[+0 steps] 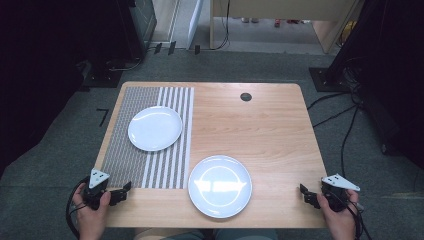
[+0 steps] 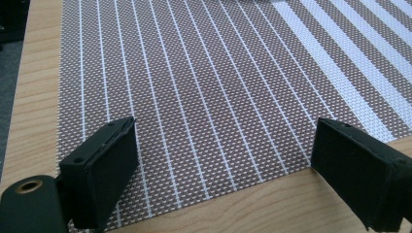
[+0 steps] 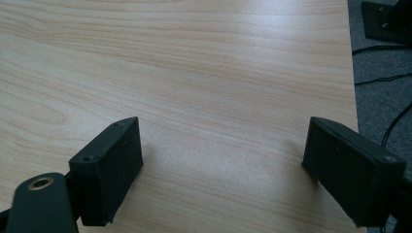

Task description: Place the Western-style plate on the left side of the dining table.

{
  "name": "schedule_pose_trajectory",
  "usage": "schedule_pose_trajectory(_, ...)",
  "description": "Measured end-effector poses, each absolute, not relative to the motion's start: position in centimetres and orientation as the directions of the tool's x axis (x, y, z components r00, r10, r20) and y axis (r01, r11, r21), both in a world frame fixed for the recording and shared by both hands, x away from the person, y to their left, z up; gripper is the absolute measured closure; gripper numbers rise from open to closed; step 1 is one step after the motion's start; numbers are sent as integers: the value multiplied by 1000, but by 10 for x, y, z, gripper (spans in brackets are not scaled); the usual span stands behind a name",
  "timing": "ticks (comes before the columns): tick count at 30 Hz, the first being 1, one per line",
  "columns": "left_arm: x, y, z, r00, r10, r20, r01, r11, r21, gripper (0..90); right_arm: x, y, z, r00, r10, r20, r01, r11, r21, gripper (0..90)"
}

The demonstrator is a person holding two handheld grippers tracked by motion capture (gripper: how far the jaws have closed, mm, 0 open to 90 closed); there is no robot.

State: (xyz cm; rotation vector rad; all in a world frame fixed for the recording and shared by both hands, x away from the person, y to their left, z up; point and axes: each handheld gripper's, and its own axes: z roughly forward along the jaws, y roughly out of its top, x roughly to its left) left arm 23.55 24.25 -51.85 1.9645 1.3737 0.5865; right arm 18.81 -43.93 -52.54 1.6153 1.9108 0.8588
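Two white plates rest on the wooden table. The far plate lies on a brown-and-white striped placemat on the left half. The near plate sits on bare wood at the front centre. My left gripper hovers at the front left corner, open, its jaws wide apart over the placemat's near edge with nothing between them. At the front right edge my right gripper is open too, jaws spread over bare wood.
A round dark cable hole marks the table's far side. Cables trail on the grey carpet to the right, and dark equipment stands at both back corners. The table's right edge runs close to my right gripper.
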Motion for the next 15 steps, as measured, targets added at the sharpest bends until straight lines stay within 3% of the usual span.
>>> schedule_pose_trajectory(15,235,244,-518,348,937,-19,641,-223,734,98,189,-439,-525,-180,983,30,676,101,730,133)
